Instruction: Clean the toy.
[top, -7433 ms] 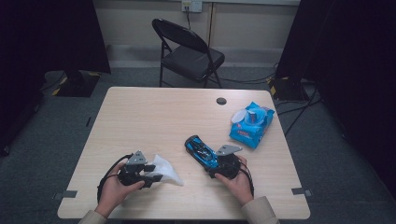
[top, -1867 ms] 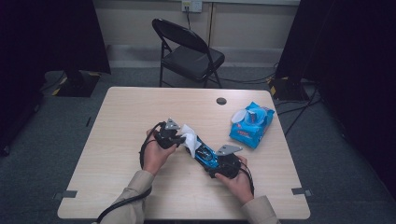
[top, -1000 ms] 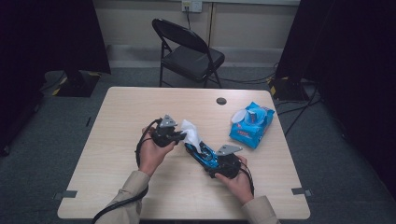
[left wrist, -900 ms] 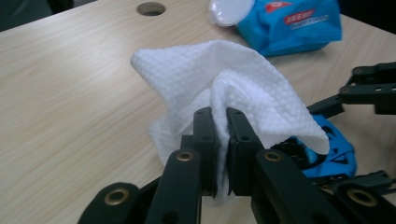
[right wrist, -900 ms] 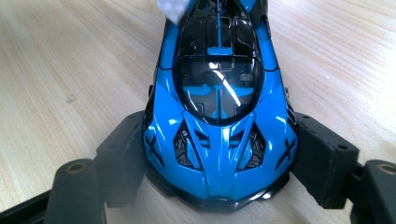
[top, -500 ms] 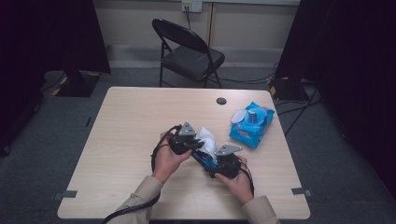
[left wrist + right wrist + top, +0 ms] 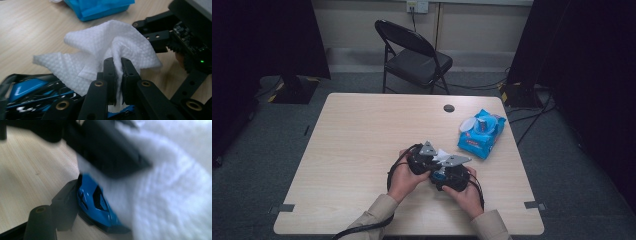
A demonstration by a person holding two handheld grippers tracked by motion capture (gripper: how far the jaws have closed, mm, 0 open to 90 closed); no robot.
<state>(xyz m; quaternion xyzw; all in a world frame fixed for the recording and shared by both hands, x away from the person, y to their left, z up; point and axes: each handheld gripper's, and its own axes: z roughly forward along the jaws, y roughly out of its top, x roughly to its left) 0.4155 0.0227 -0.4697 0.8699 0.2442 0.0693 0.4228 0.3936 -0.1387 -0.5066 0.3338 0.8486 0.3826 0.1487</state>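
On the pale wooden worktop [image 7: 362, 135], the right hand-held gripper [image 7: 447, 175] clamped the blue toy car [image 7: 97, 202] steady so the left hand-held gripper [image 7: 116, 67], shut on the white wipe [image 7: 100, 47], could clean it.

The place reads as a recording room or lab rather than a home. A plain light-wood desk [image 7: 362, 140] stands alone on grey carpet [image 7: 257, 165], with tape marks on the floor near its corners. Black curtains [image 7: 267, 40] hang at both sides (like studio backdrops). Behind the desk stands a black folding chair [image 7: 414, 55], a wall outlet [image 7: 418, 6] sits above it, and cables [image 7: 532, 125] trail across the floor at the right.
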